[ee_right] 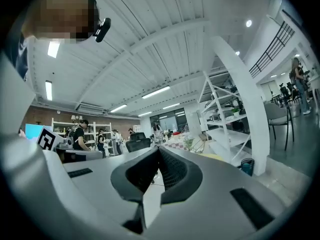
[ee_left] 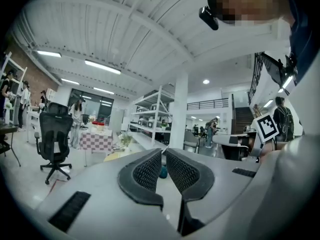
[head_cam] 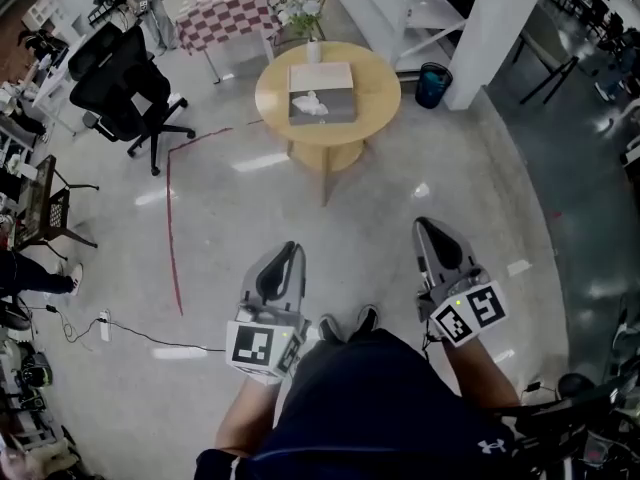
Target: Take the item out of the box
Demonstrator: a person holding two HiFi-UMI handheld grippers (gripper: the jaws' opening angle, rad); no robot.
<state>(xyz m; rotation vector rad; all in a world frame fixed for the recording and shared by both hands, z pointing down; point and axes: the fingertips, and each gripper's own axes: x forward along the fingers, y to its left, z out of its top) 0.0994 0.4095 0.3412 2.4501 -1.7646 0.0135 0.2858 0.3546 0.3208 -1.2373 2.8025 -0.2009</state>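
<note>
Left gripper [head_cam: 288,258] and right gripper [head_cam: 428,230] are held low in front of the person, above the floor and well apart from the round bench [head_cam: 380,93]. On both grippers the fingers are narrow, with tips drawn together and empty. The open box [head_cam: 322,80] sits at the bench centre. The white item [head_cam: 312,103] lies inside it.

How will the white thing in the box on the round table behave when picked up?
The white item looks crumpled, so it is probably soft, floppy and light. Being lumpy, it likely won't roll. The open box might slide on the smooth round table if snagged.
</note>
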